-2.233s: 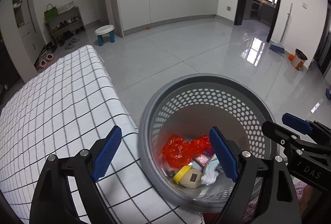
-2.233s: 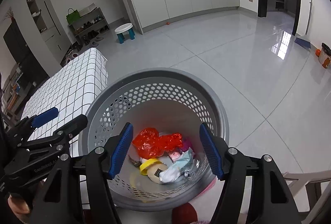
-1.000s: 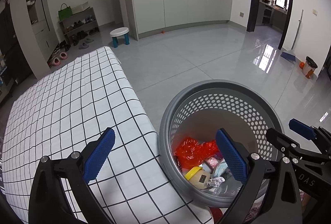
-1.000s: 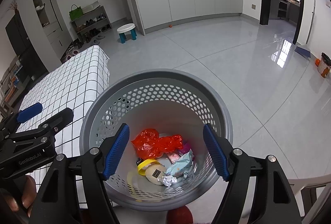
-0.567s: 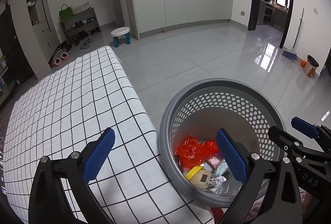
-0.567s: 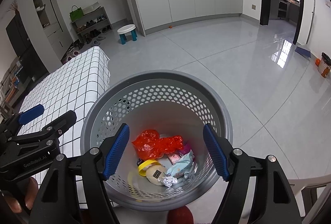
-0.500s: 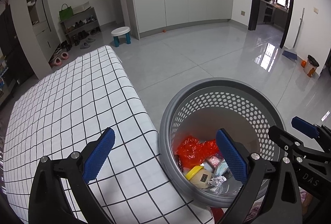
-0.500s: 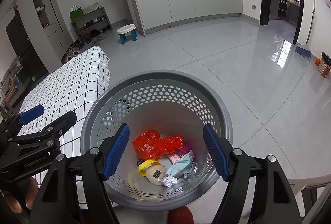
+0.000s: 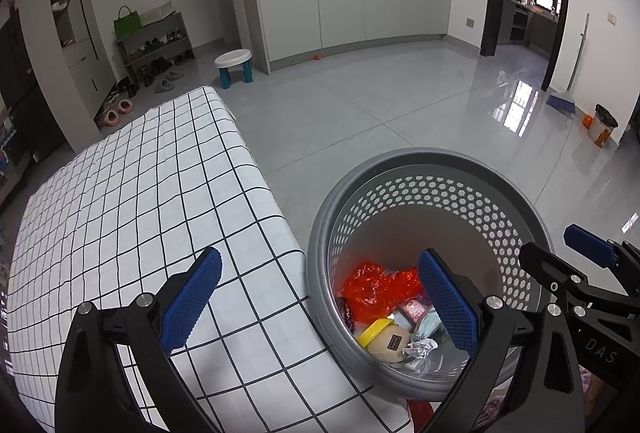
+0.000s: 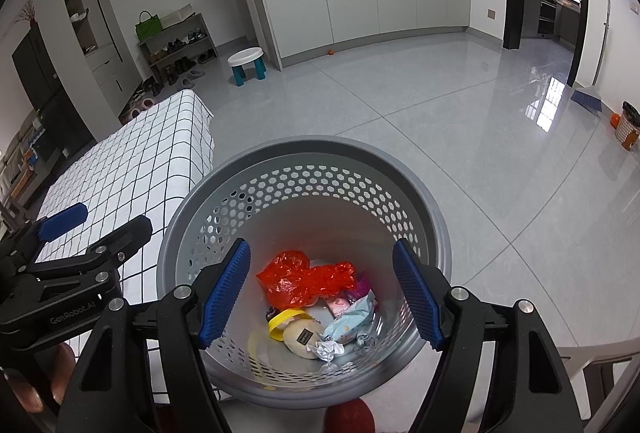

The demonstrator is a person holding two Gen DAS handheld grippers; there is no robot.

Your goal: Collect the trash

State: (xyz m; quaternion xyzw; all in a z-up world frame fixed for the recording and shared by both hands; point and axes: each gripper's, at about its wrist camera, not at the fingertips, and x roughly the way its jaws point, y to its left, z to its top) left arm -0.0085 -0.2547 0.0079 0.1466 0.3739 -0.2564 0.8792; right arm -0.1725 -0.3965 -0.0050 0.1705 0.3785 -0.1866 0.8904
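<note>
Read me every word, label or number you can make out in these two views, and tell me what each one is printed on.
"GenRobot.AI": on the black body of the left tongs, seen from the right wrist.
"DAS": on the black body of the right tongs, seen from the left wrist; perhaps cut off.
Dark label on the beige round item in the grey basket: too small to read.

Grey perforated basket (image 10: 304, 157) holds a red bag (image 10: 304, 279); white desk (image 9: 132, 193) cloth carries a black grid.
</note>
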